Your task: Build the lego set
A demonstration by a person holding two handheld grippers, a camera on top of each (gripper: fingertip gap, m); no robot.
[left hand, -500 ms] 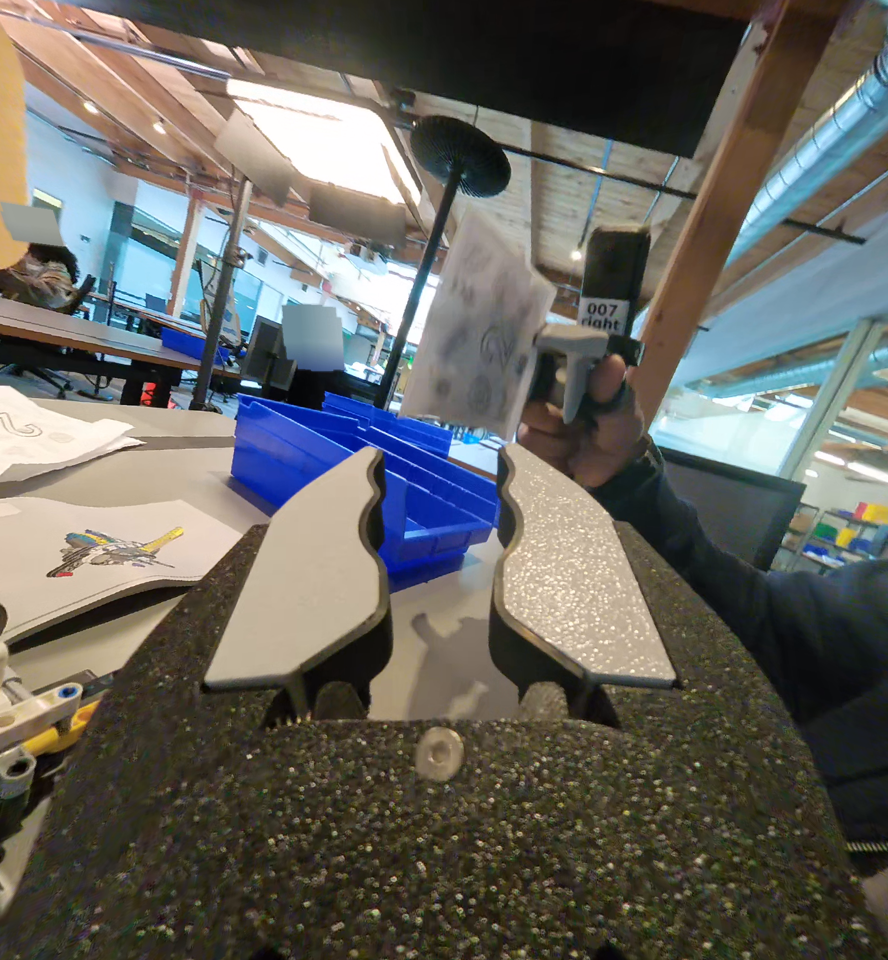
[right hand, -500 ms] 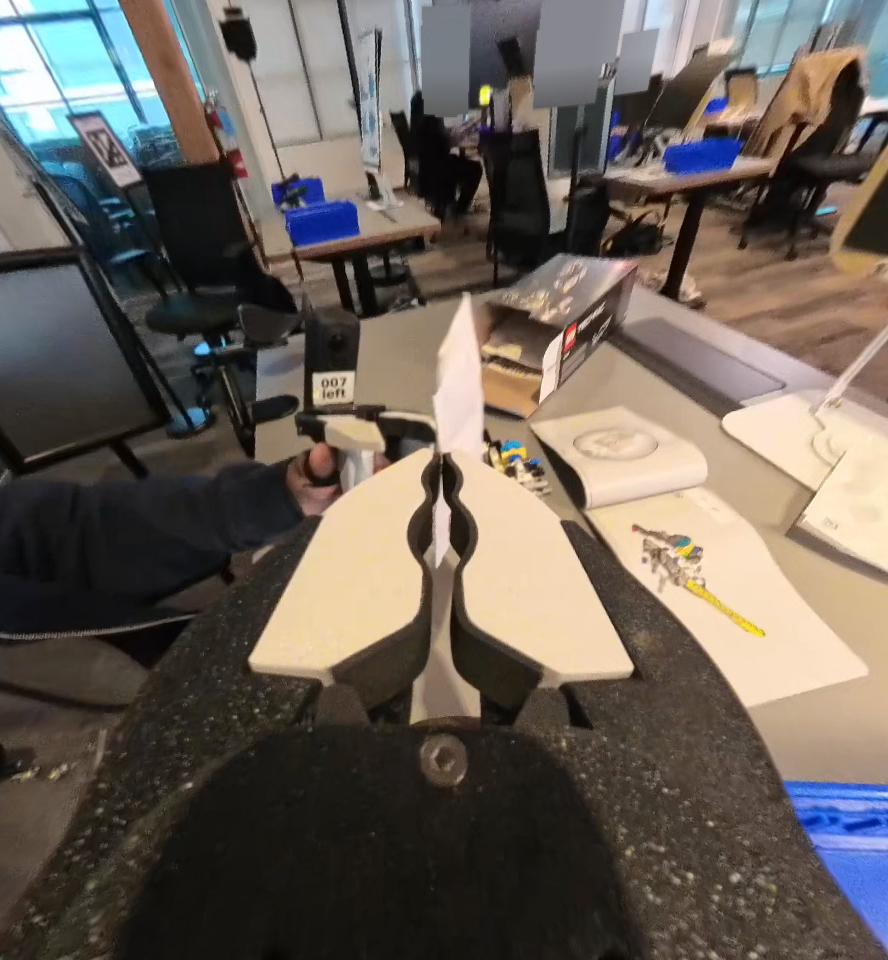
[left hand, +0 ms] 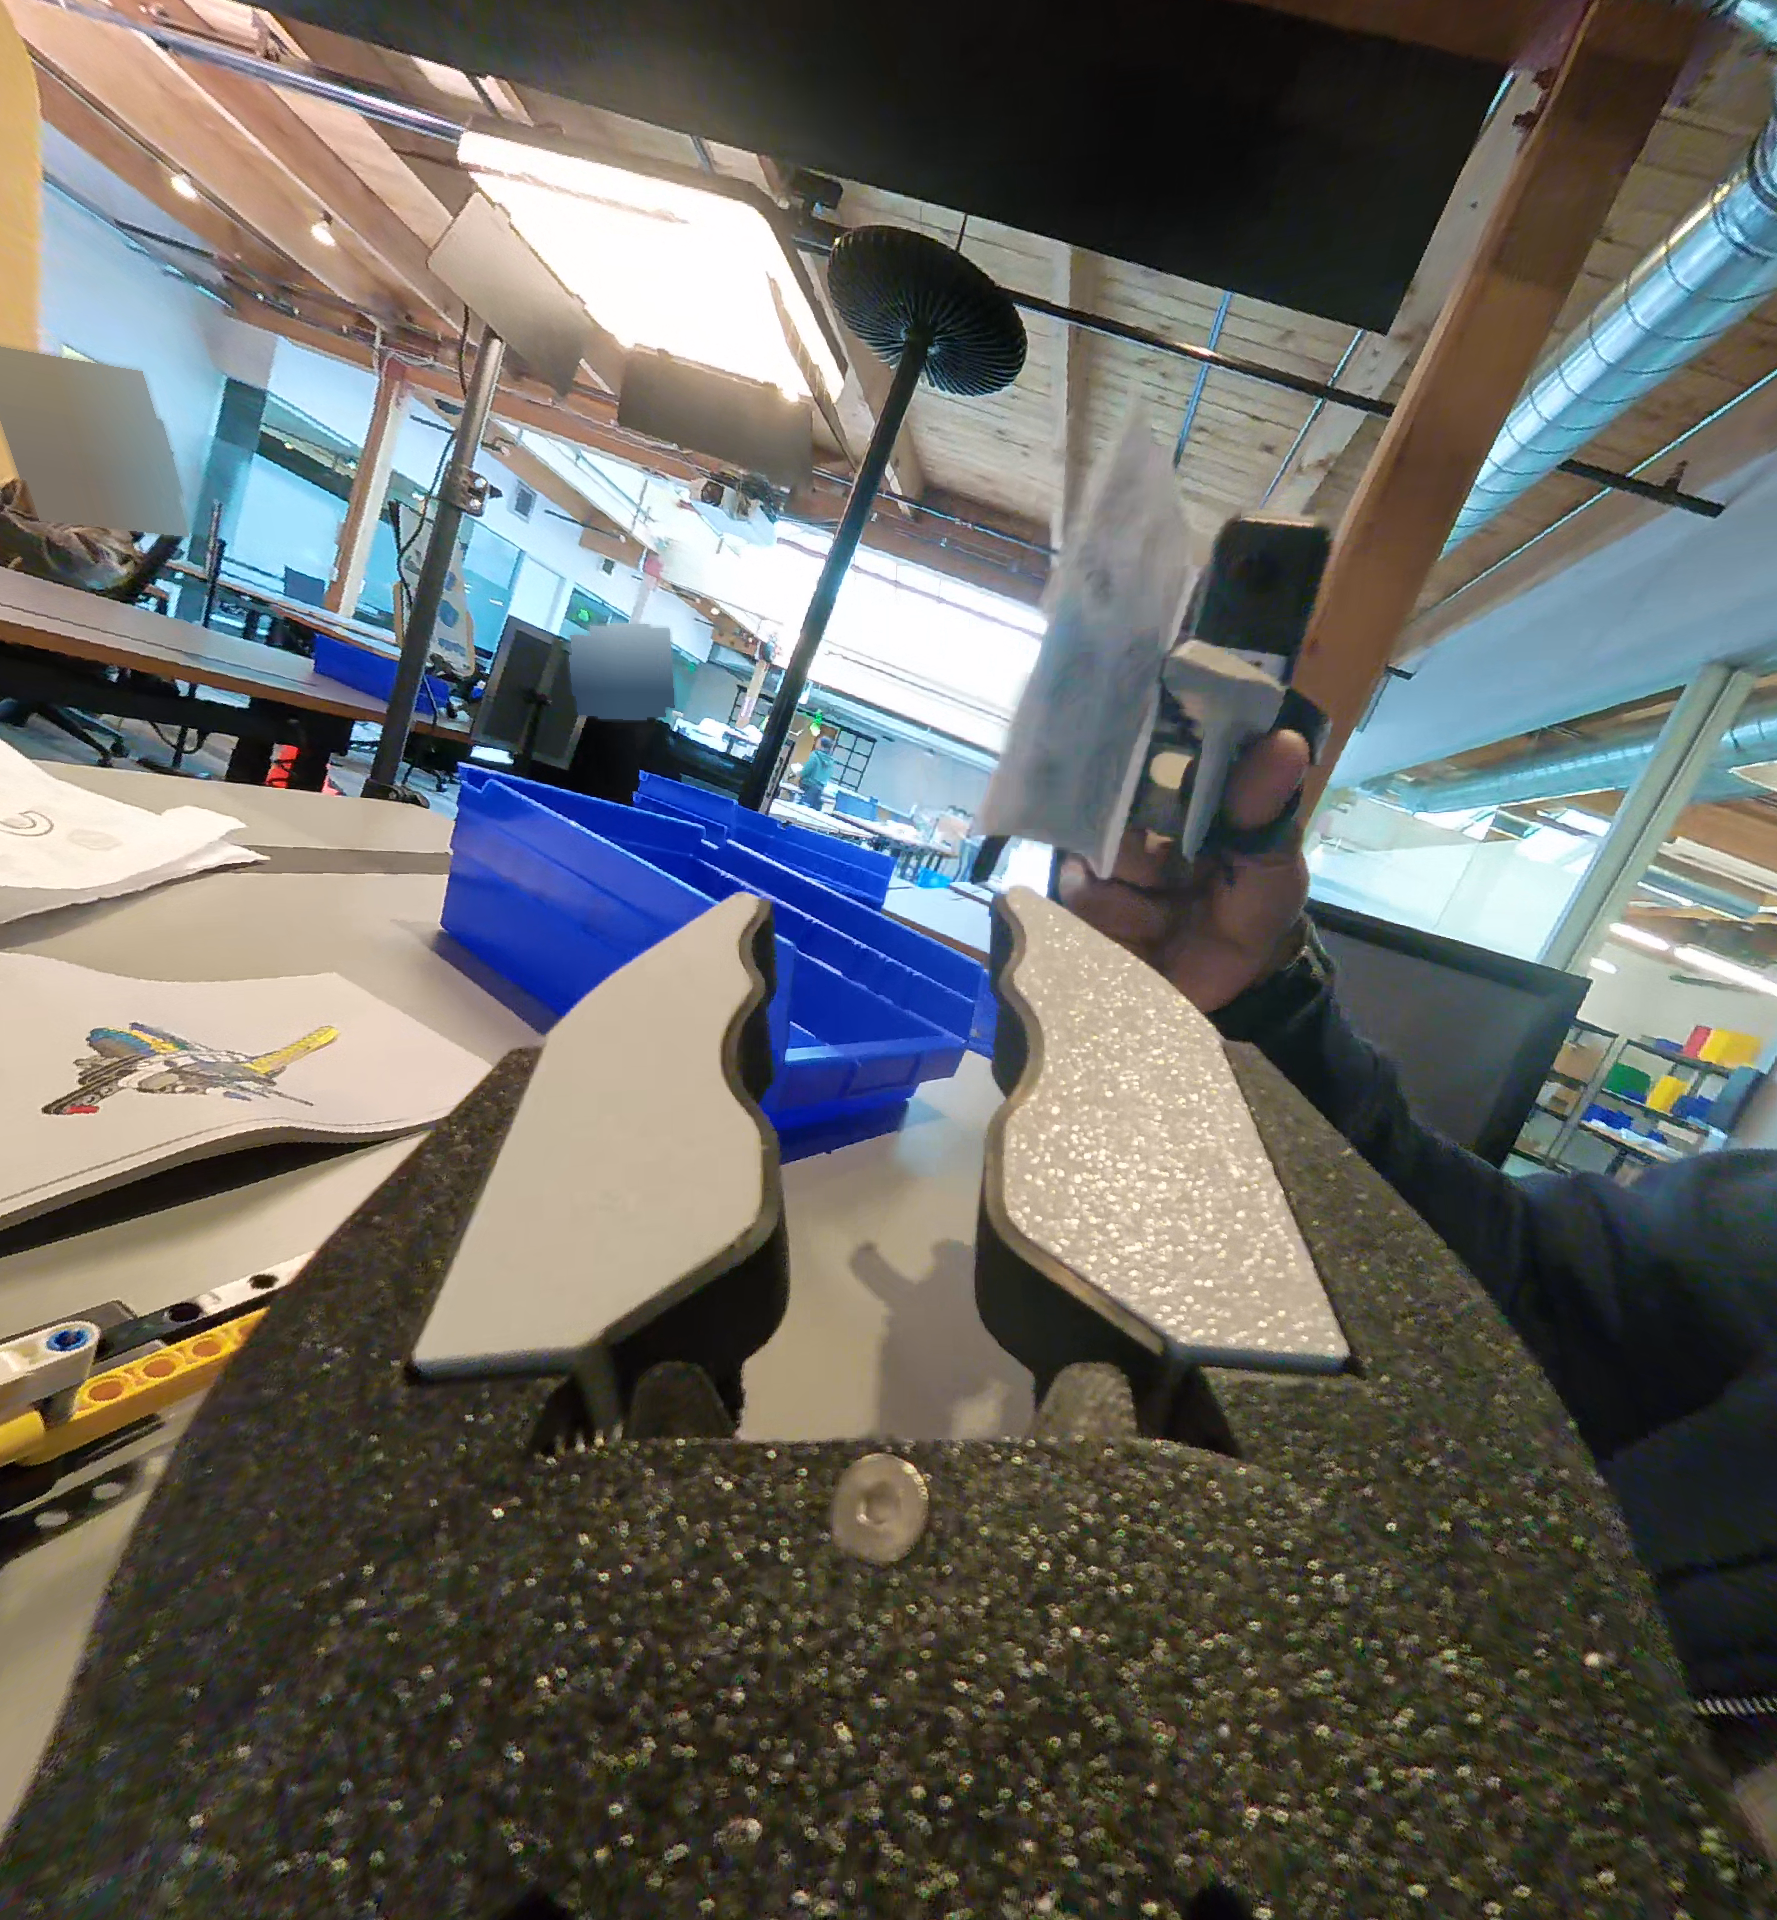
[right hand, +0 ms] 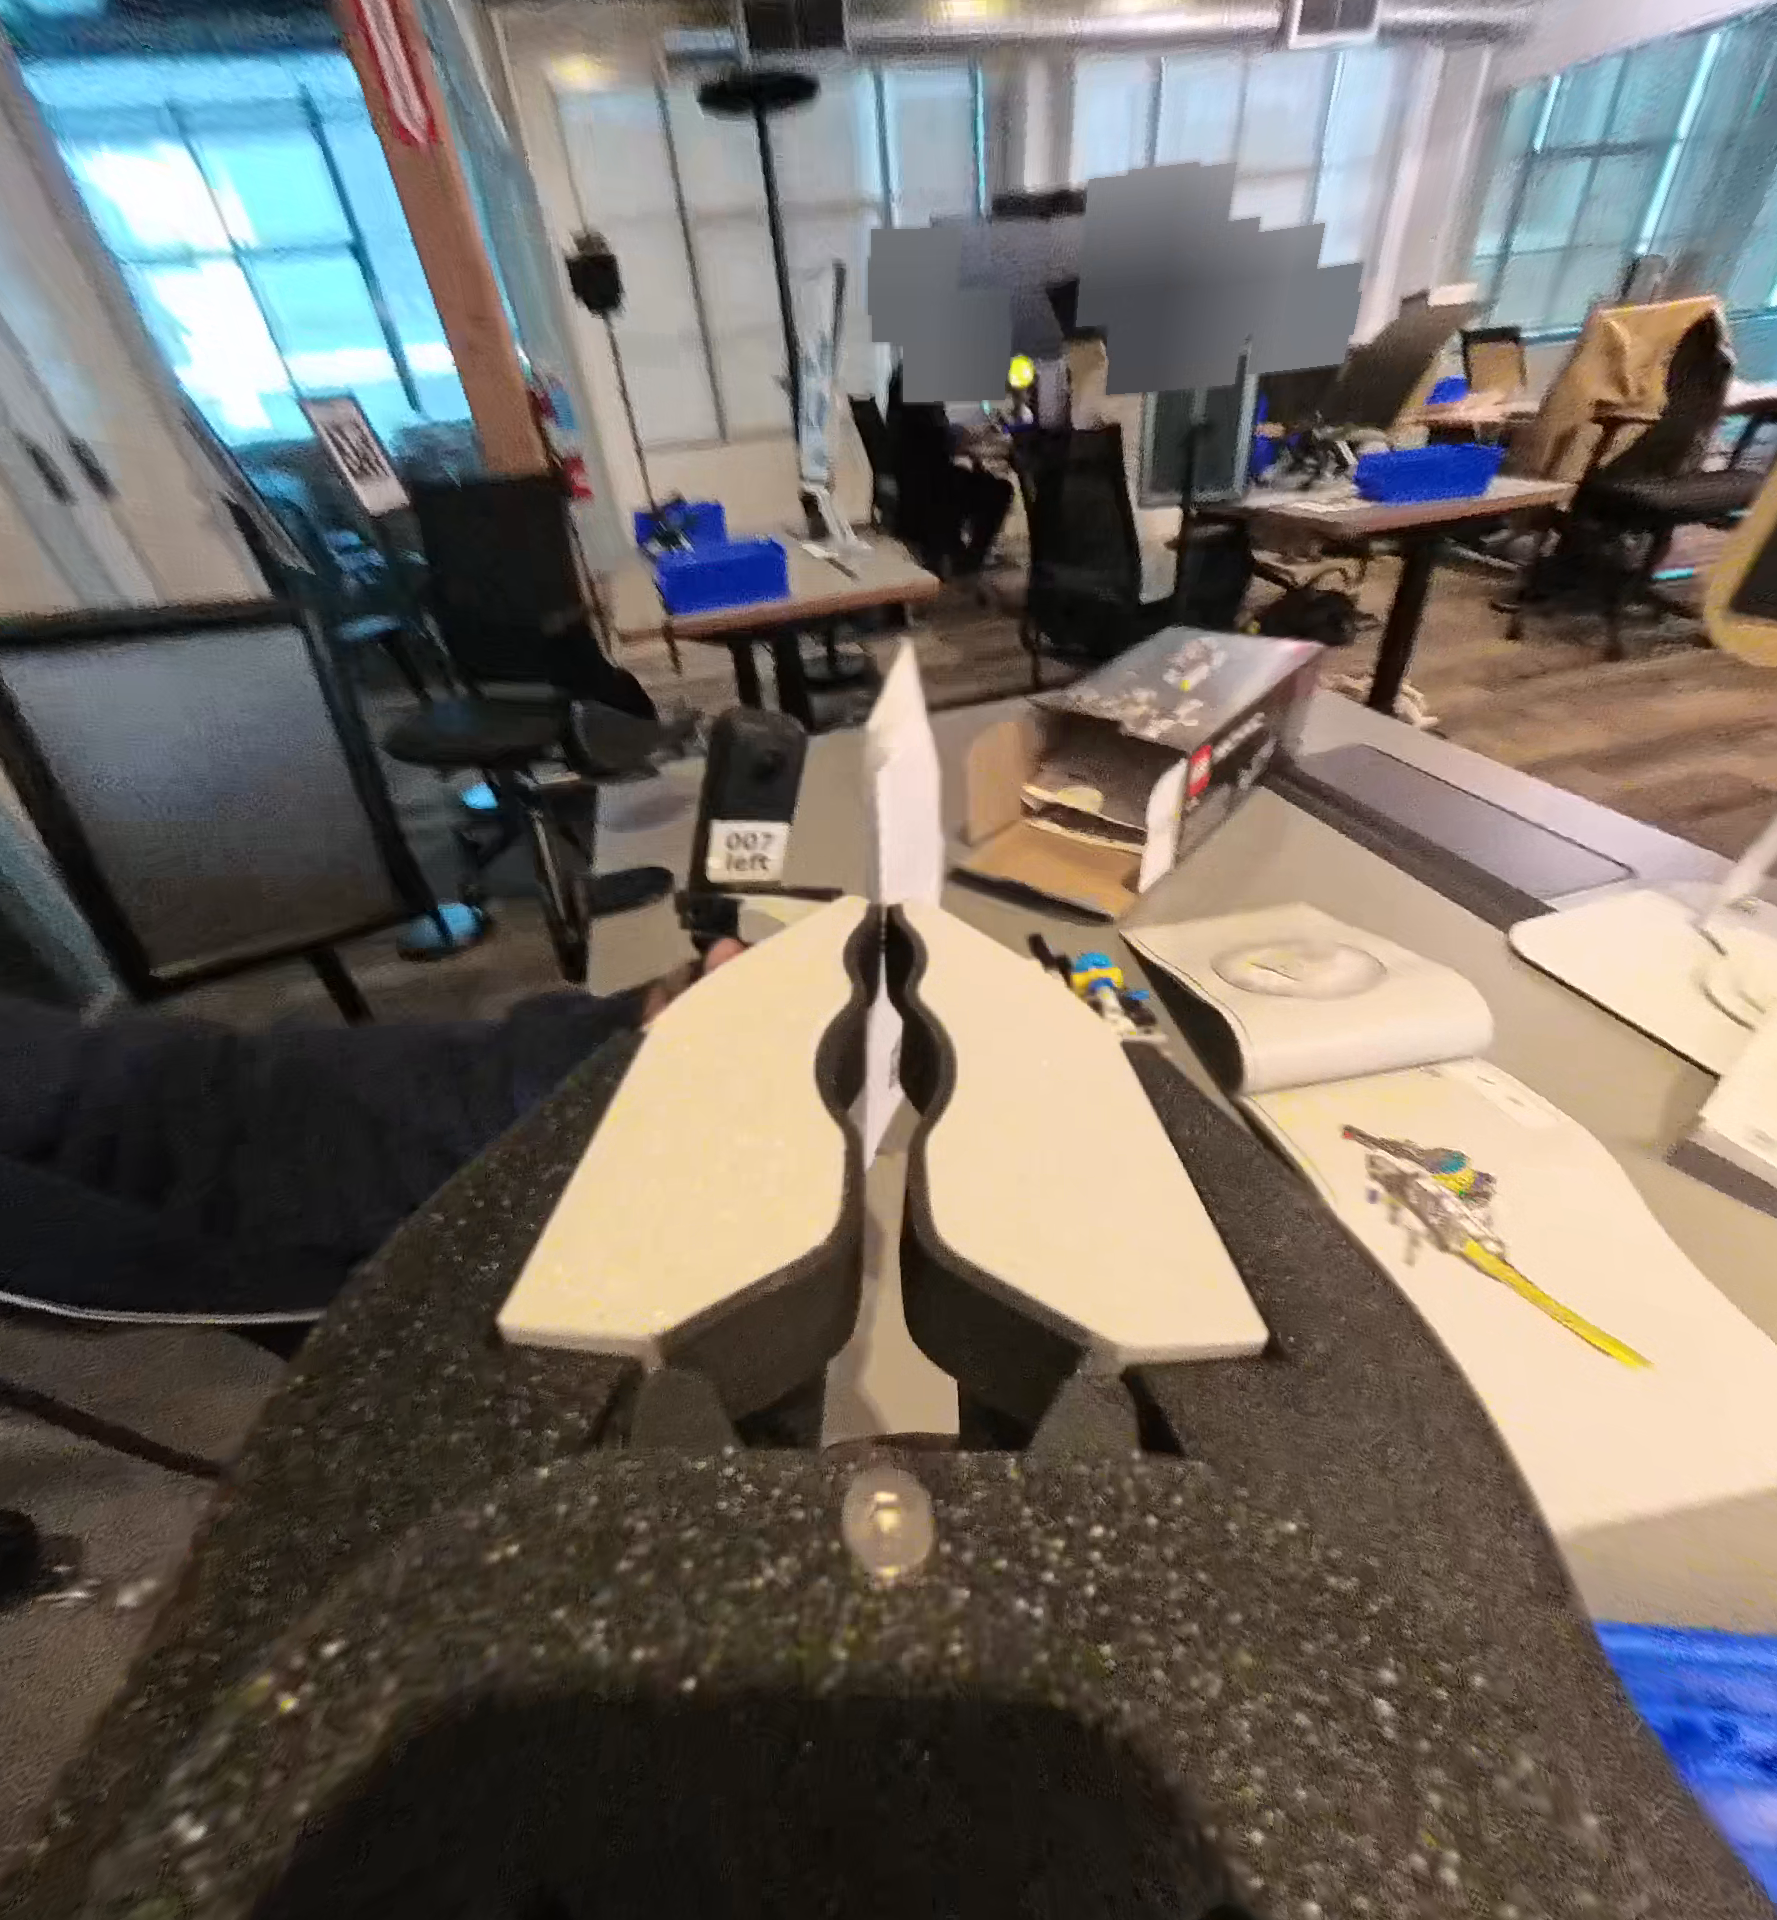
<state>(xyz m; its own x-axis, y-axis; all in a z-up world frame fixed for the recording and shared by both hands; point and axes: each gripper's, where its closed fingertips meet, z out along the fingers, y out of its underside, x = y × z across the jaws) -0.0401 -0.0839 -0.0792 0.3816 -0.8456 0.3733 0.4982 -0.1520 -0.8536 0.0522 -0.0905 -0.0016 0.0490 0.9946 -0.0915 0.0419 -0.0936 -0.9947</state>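
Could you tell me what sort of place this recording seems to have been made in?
Probably an open-plan workshop or lab-style office. Rows of desks with black office chairs fill the room, blue parts bins sit on the grey table, and bare wooden ceiling beams and a metal duct run overhead.

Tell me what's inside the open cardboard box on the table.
The cardboard box lies on its side, flaps open. Inside, pale flat paper or card pieces show near the mouth; the deeper interior is shadowed and blurred, so nothing more can be told.
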